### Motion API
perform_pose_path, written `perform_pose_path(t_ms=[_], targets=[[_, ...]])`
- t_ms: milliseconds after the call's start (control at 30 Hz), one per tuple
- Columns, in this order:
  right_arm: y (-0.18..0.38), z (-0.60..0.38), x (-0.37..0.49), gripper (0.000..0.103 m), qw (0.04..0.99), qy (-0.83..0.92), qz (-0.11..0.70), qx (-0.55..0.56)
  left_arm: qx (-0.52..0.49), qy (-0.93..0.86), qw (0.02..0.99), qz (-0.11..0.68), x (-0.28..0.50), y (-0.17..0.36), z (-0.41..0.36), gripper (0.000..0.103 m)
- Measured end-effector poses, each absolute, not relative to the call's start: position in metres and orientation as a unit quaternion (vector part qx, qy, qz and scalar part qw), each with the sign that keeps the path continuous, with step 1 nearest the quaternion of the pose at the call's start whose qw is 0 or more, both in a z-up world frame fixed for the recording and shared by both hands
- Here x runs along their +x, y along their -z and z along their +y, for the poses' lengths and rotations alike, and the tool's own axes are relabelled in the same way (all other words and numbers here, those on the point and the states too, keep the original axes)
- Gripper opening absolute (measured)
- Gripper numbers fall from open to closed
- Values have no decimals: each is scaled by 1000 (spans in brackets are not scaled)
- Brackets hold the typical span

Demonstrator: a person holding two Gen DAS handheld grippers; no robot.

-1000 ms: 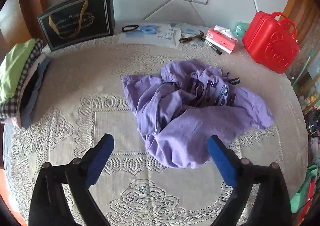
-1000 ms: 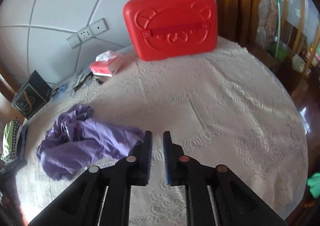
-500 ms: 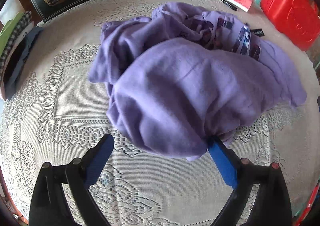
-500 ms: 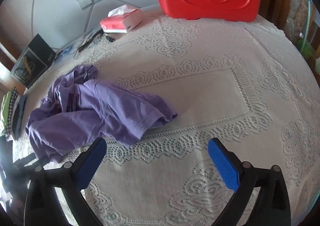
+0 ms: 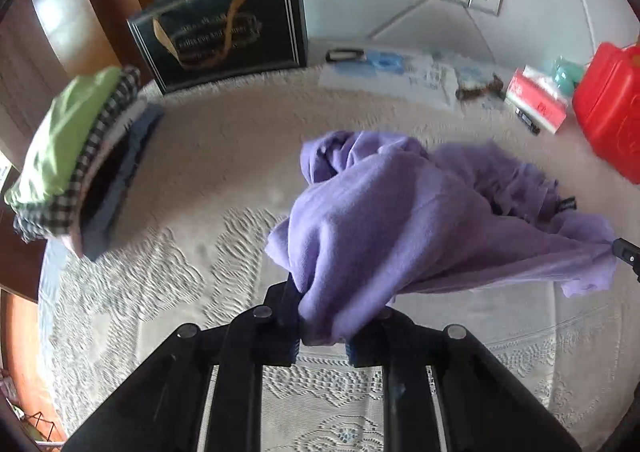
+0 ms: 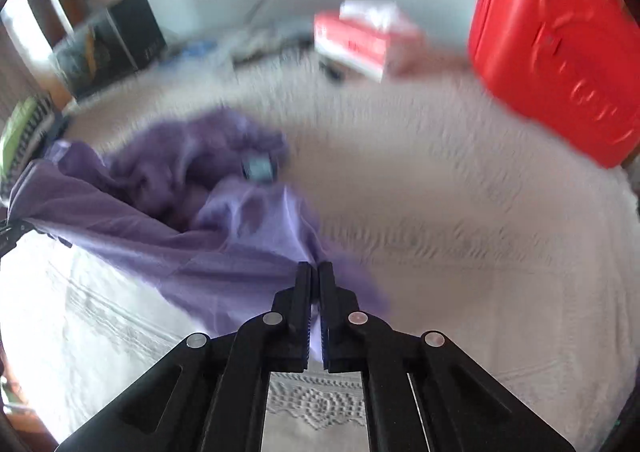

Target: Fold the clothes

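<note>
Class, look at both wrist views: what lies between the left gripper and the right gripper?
The purple garment spans between them, pinched by the left gripper and the right gripper; both views show it.

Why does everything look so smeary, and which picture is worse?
Right wrist view: worst, the red case and tissue box streak, because the camera is moving. Left wrist view: milder, the lace tablecloth smears, the purple shirt looks clearer.

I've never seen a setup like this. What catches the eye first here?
A crumpled purple shirt fills the middle, stretched between the left gripper and right gripper, both clamped on it. A bright red case stands at the table's far right, and a stack of folded clothes at its left edge.
</note>
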State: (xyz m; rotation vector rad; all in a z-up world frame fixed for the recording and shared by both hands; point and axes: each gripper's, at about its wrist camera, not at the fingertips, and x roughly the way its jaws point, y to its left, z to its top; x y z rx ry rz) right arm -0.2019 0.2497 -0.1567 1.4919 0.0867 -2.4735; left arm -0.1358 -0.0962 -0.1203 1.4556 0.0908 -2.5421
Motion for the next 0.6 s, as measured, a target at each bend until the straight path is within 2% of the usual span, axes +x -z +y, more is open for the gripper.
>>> perform_pose_path(t_ms=[100, 167, 233, 300, 367, 400, 433, 467, 500, 533, 600], targets=[[98, 266, -177, 1, 115, 882, 10, 457, 474, 877, 83, 19, -116, 83, -103, 16], [67, 287, -150, 1, 105, 896, -5, 431, 478, 876, 68, 0, -95, 81, -100, 16], [55, 308, -126, 1, 98, 896, -25, 432, 488, 871, 59, -19, -75, 85, -98, 16], [61, 322, -107, 1, 98, 887, -45, 449, 508, 858, 75, -30, -64, 103, -104, 16], [79, 328, -95, 4, 90, 874, -53, 474, 537, 839, 87, -19, -53, 124, -120, 21], [88, 329, -93, 18, 88, 868, -64, 485, 556, 827, 84, 0, -47, 134, -129, 27], [98, 330, -91, 45, 87, 861, -75, 495, 569, 818, 79, 23, -42, 140, -138, 32], [110, 326, -90, 63, 87, 855, -90, 503, 573, 815, 74, 40, -37, 143, -145, 34], [118, 321, -90, 95, 88, 850, -98, 510, 573, 815, 69, 53, -32, 144, -151, 42], [127, 314, -93, 103, 91, 846, -101, 516, 571, 816, 69, 62, -28, 143, -156, 55], [146, 299, -99, 103, 98, 837, -107, 528, 558, 823, 73, 74, -20, 138, -163, 71]])
